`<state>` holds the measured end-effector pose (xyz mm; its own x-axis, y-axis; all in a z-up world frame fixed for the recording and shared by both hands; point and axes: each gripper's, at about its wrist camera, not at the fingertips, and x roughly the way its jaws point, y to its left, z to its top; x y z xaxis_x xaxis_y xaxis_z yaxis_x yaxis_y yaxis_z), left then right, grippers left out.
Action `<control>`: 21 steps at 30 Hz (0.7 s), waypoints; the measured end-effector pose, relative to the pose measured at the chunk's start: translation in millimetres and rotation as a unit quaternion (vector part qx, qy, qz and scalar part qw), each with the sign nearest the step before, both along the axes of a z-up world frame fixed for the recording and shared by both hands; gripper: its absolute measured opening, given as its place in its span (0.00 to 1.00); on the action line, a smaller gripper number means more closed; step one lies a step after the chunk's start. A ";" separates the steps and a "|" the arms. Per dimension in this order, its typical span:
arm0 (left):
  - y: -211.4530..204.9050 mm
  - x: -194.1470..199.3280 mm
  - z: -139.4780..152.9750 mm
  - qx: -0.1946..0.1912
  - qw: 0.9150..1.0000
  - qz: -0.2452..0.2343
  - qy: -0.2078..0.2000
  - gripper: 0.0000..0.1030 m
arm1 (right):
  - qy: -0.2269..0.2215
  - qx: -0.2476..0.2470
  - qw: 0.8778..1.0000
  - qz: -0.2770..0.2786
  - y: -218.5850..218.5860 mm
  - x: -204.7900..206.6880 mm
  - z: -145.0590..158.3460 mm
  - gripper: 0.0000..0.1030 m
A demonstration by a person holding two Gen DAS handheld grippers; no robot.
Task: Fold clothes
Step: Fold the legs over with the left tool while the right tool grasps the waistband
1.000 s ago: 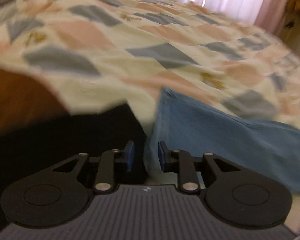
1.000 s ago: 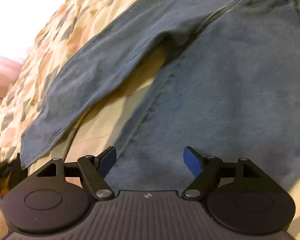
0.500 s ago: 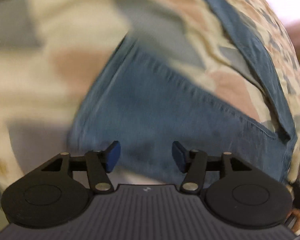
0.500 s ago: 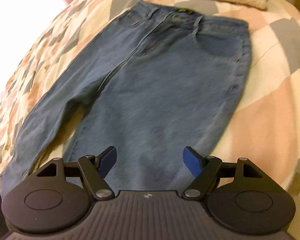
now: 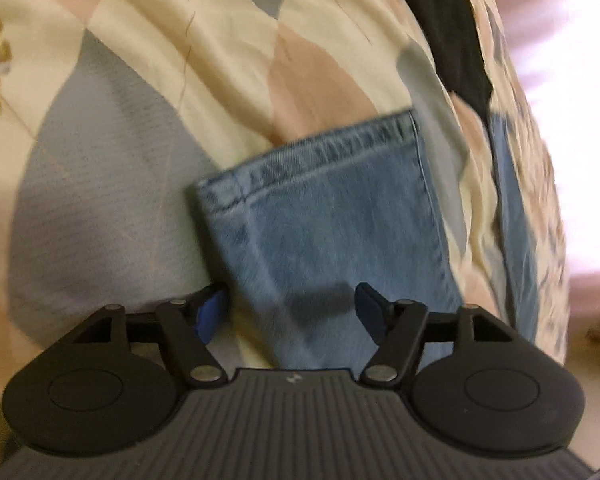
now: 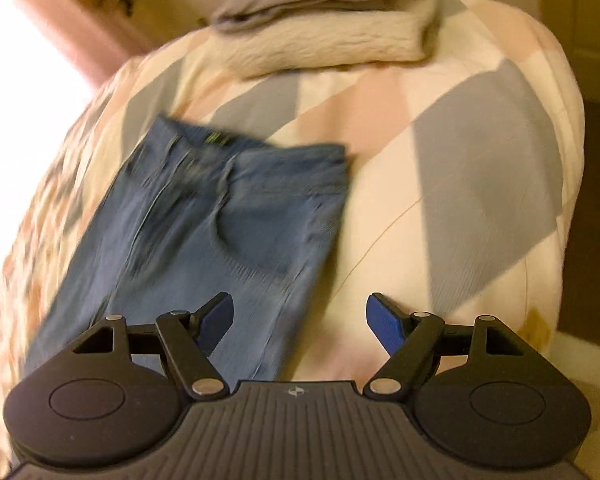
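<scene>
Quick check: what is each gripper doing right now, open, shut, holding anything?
Left gripper: open, jaws just been opening, straddling the jeans leg end, not pinching it.
Right gripper: open, empty, above the jeans' edge.

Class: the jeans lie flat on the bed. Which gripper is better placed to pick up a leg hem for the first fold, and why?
Probably the left gripper: its just-opened jaws straddle the jeans leg close behind the hem. The right gripper hangs open nearer the waistband.
</scene>
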<state>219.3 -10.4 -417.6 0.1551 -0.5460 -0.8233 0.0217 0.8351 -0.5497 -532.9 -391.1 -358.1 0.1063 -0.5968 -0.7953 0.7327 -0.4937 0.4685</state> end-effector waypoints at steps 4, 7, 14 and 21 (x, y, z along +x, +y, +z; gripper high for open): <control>-22.0 -0.1 1.5 0.028 0.998 -0.030 -0.044 0.36 | -0.021 -0.037 0.999 -0.001 -22.2 -15.9 -19.5 0.73; -31.3 -5.4 6.3 0.056 0.995 -0.052 -0.070 0.17 | -0.032 -0.063 0.997 0.012 -42.9 -18.2 -34.6 0.58; -44.4 -19.8 66.7 0.090 0.978 -0.110 -0.150 0.04 | -0.031 -0.081 0.996 -0.003 -40.8 -27.4 -10.8 0.08; -25.2 -31.4 164.7 0.042 0.965 -0.109 -0.235 0.04 | -0.048 -0.114 0.992 0.037 -5.5 -31.2 69.1 0.08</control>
<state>188.0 -35.6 -252.9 0.4113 -0.5423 -0.7327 0.4334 0.8235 -0.3662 -564.1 -396.6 -289.0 0.2247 -0.7479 -0.6246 0.7094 -0.3140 0.6311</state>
